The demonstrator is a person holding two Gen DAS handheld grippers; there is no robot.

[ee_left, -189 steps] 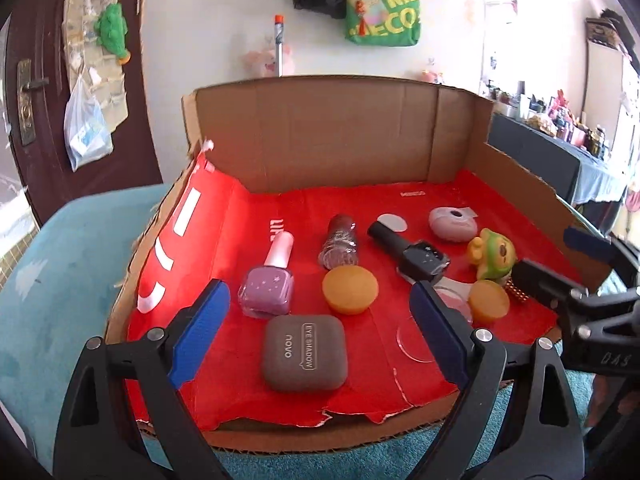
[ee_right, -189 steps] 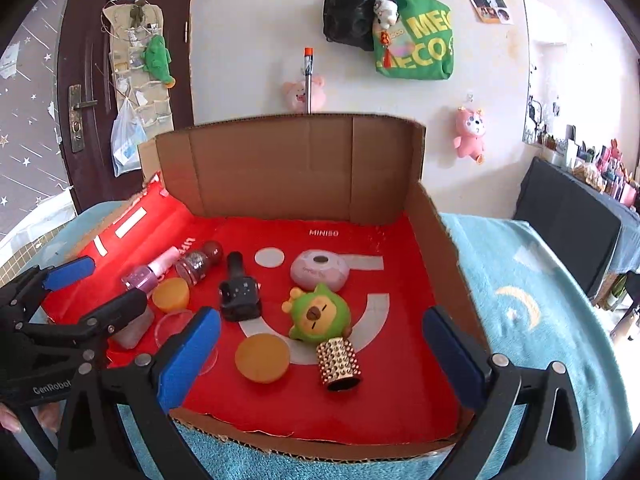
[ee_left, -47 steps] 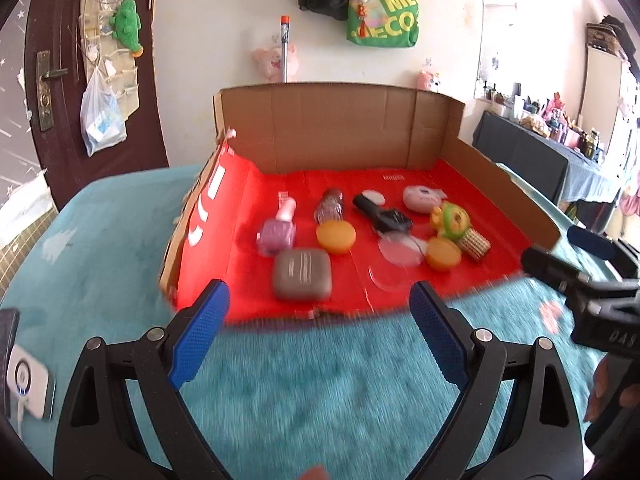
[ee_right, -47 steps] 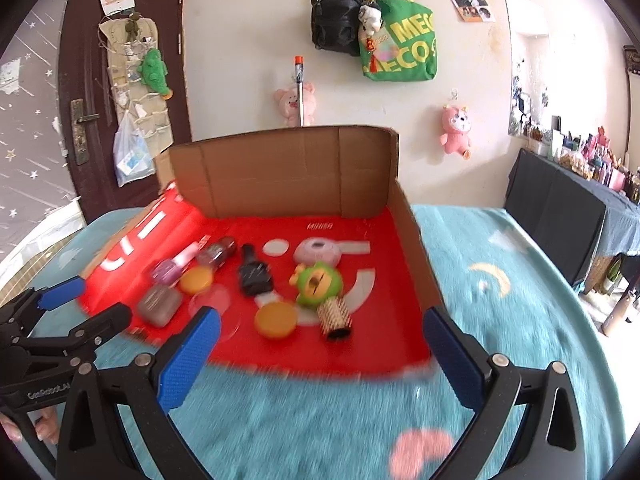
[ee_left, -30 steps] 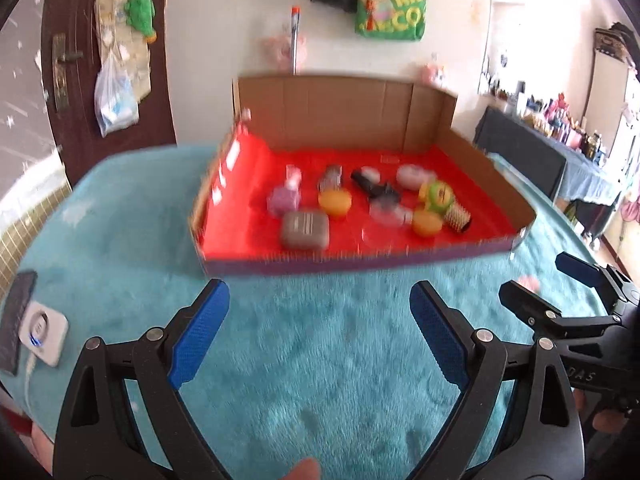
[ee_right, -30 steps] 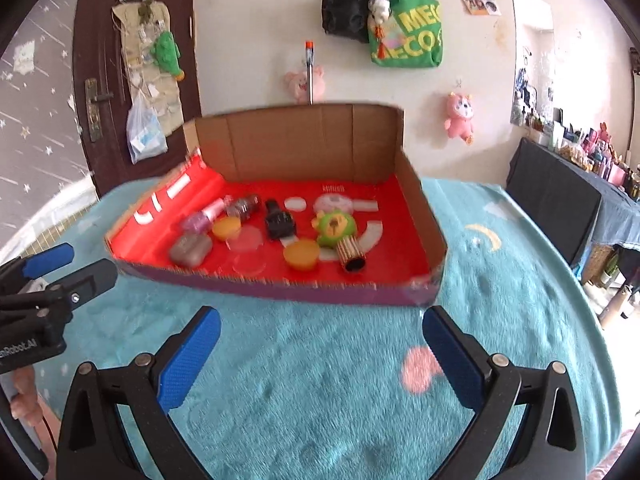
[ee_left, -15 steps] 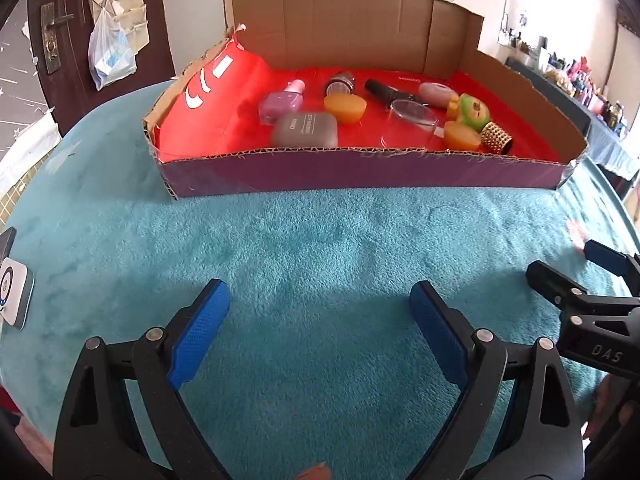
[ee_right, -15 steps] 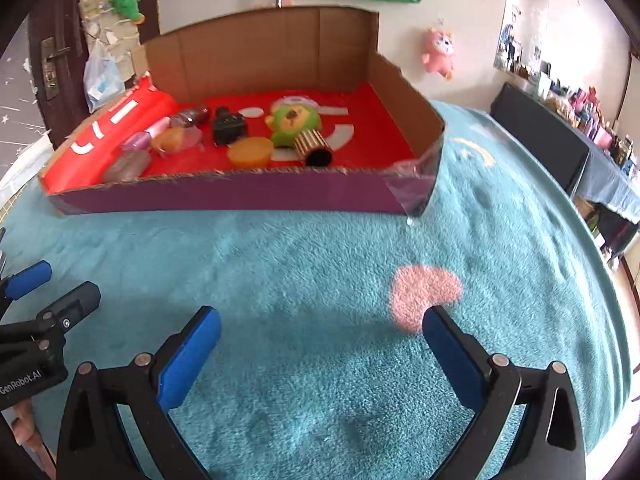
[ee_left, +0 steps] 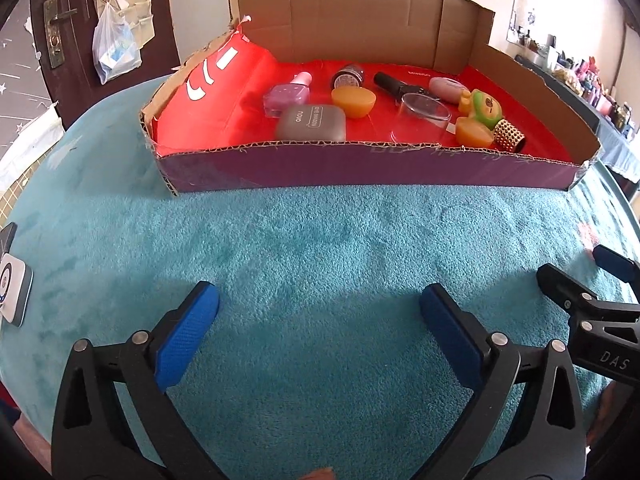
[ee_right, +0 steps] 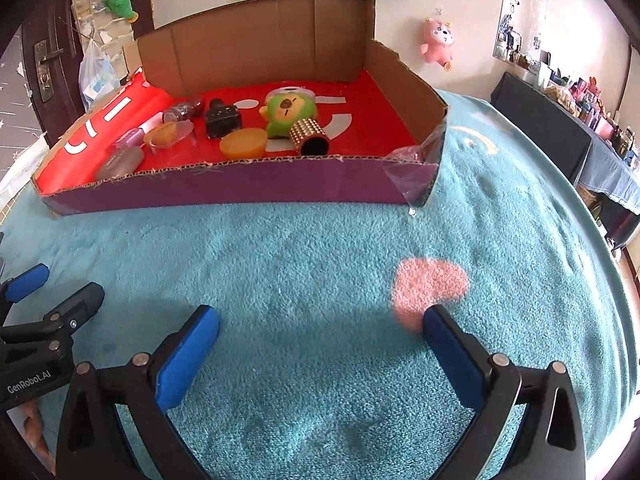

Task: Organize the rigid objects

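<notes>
Red lining covers the floor of an open cardboard tray [ee_left: 360,168], where the task's small things lie: a grey compact [ee_left: 311,123] near the front wall, a pink polish bottle [ee_left: 288,94] behind it, an orange half-round [ee_left: 353,101], a clear dish [ee_left: 425,114], a black tube [ee_left: 394,85], a green toy [ee_left: 485,106] and a studded gold cylinder [ee_left: 509,136]. The tray rests on a teal blanket [ee_left: 320,248]. Well short of it, over bare blanket, the left gripper [ee_left: 318,330] is opening its jaws with nothing between them. The right gripper [ee_right: 320,342] stands wide apart too, holding nothing, one finger over a pink heart [ee_right: 430,286].
</notes>
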